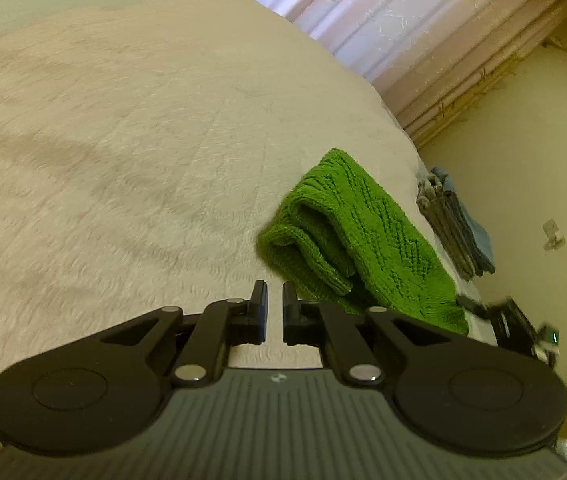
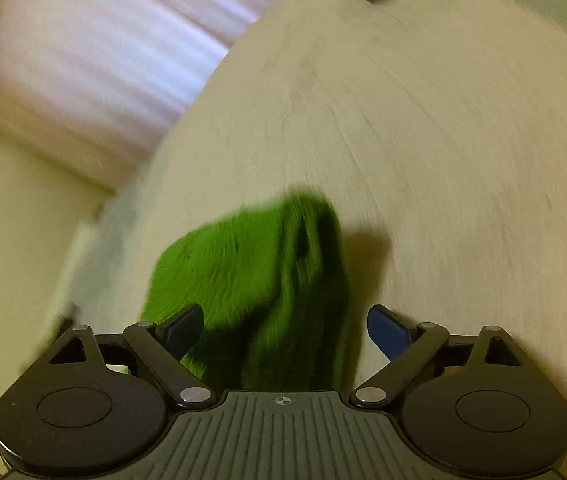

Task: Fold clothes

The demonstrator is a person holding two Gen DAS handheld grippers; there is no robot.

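Note:
A green knitted sweater (image 1: 363, 240) lies folded in layers near the right edge of the bed (image 1: 123, 140). My left gripper (image 1: 274, 312) hovers just left of its near end, fingers drawn almost together with only a narrow gap and nothing between them. In the blurred right wrist view, the sweater (image 2: 251, 264) sits just ahead of and under my right gripper (image 2: 283, 328). That gripper stands wide open, its blue pads (image 2: 387, 330) on either side of the sweater's near end and gripping nothing.
The pale quilted bedspread (image 2: 443, 160) stretches far to the left and back. Pink curtains (image 1: 403, 20) hang behind the bed. A stack of grey and blue folded clothes (image 1: 455, 228) sits beyond the sweater. A dark blurred device (image 1: 515, 328) shows at the bed's right edge.

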